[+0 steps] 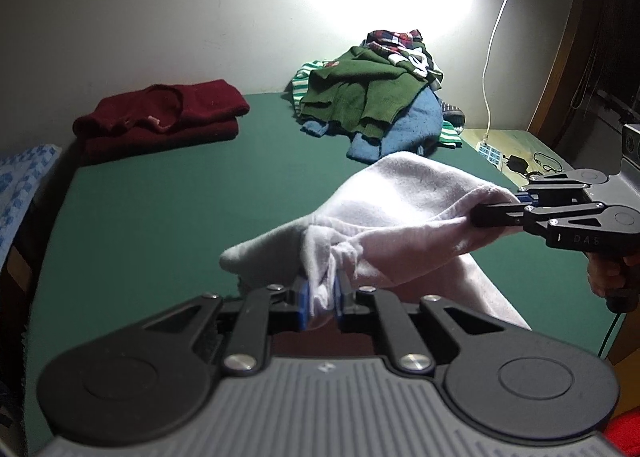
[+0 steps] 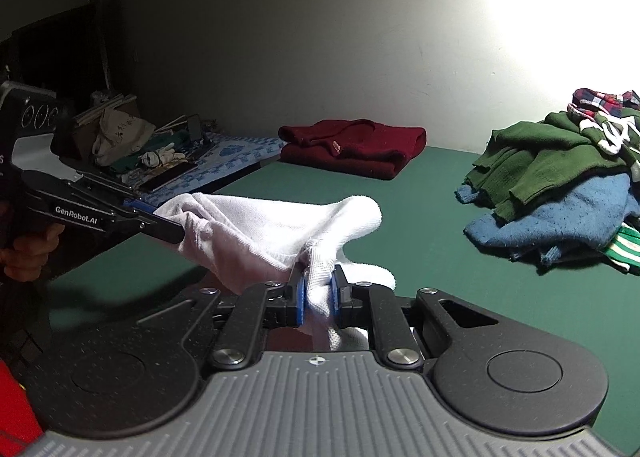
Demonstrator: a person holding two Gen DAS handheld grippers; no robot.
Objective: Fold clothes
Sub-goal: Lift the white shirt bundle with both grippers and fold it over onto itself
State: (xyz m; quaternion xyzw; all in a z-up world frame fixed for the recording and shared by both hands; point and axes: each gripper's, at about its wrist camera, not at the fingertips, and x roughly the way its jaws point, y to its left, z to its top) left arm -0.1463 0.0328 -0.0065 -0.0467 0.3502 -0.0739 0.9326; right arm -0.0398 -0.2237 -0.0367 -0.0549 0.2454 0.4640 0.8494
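A white garment point(image 1: 400, 209) hangs stretched between both grippers over the green table point(image 1: 180, 193). My left gripper point(image 1: 322, 299) is shut on a bunched corner of it. In the left wrist view the right gripper point(image 1: 486, 215) comes in from the right, clamped on the opposite edge. The right wrist view shows the right gripper point(image 2: 318, 299) shut on a bunched white fold of the white garment point(image 2: 280, 225), with the left gripper point(image 2: 168, 227) gripping its far left end. Part of the cloth droops below the grippers, out of sight.
A folded dark red sweater point(image 1: 160, 117) lies at the back left. A heap of green, blue, striped and plaid clothes point(image 1: 372, 97) sits at the back right by the wall. A blue patterned cloth point(image 2: 224, 161) with clutter borders the table's left side. A white cable point(image 1: 496, 37) hangs at right.
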